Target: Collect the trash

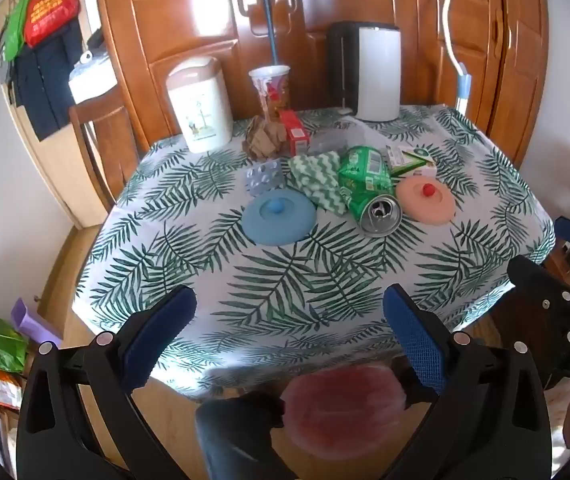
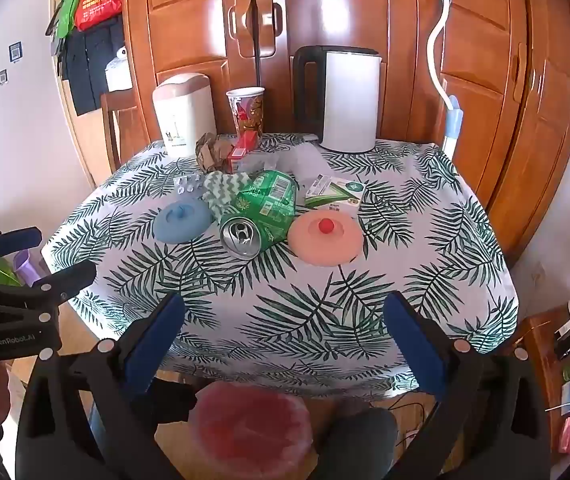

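A crushed green can point(image 1: 369, 192) point(image 2: 259, 216) lies mid-table with its opening toward me. Behind it lie crumpled brown paper point(image 1: 263, 142) point(image 2: 213, 152), a blister pack point(image 1: 263, 178) point(image 2: 189, 188), a red box point(image 1: 293, 132) point(image 2: 241, 148), a green-white box point(image 1: 411, 160) point(image 2: 335, 192) and a paper cup point(image 1: 271, 88) point(image 2: 247, 110). A small bin with a swing lid point(image 1: 201, 104) point(image 2: 183, 110) stands at the back left. A red-lined bin point(image 1: 343, 404) point(image 2: 251, 424) sits below the table's near edge. My left gripper point(image 1: 289, 312) and right gripper point(image 2: 285, 320) are open and empty, held above the near edge.
A blue silicone lid point(image 1: 279, 218) point(image 2: 183, 220) and a pink one point(image 1: 425, 200) point(image 2: 325, 240) flank the can. A green striped cloth point(image 1: 317, 178) point(image 2: 223, 192) lies beside it. A white kettle point(image 1: 377, 72) point(image 2: 349, 100) stands at the back. A wooden chair point(image 1: 101, 140) stands at the left.
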